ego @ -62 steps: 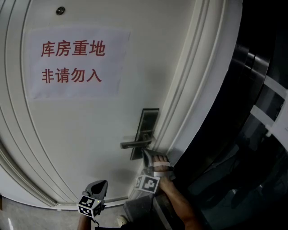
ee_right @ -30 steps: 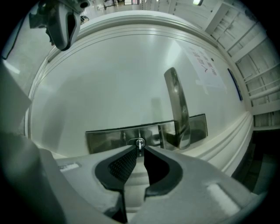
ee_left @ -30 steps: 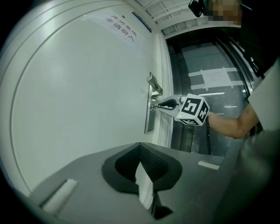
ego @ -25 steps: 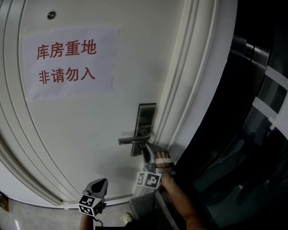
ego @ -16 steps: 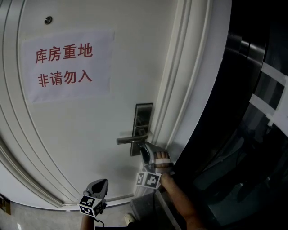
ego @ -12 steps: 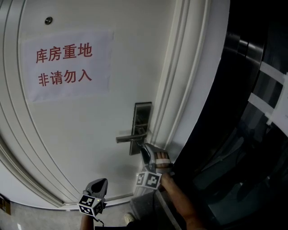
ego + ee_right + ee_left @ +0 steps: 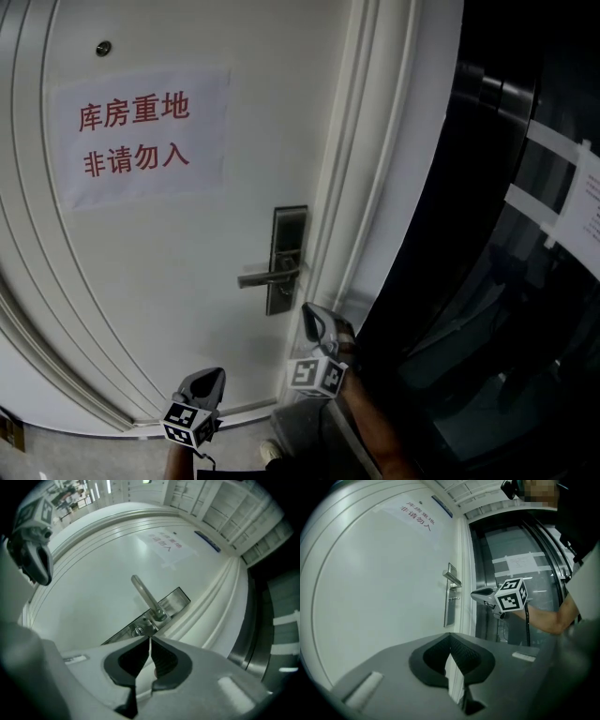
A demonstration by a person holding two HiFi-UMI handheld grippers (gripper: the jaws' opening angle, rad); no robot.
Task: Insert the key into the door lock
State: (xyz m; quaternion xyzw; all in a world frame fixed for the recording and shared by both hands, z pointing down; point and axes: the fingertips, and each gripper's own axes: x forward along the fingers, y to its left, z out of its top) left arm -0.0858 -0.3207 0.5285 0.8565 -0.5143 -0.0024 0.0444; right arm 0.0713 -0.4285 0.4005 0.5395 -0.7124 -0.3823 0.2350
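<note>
Both claws clenched and empty at the white door, with the key apparently in the lock.

The right claw (image 7: 150,641) has just been closing and is now pinched to a thin slit with nothing between its jaws. Just ahead of its tips, not touching them, is the steel lock plate (image 7: 174,600). A small stub that looks like the key (image 7: 452,598) juts from the plate below the lever handle (image 7: 144,593). The left claw (image 7: 450,639), lower than the right one and to its left, is also clenched on nothing. Beyond both claws, high on the door (image 7: 187,272), hangs a paper notice (image 7: 141,136) in red characters.
</note>
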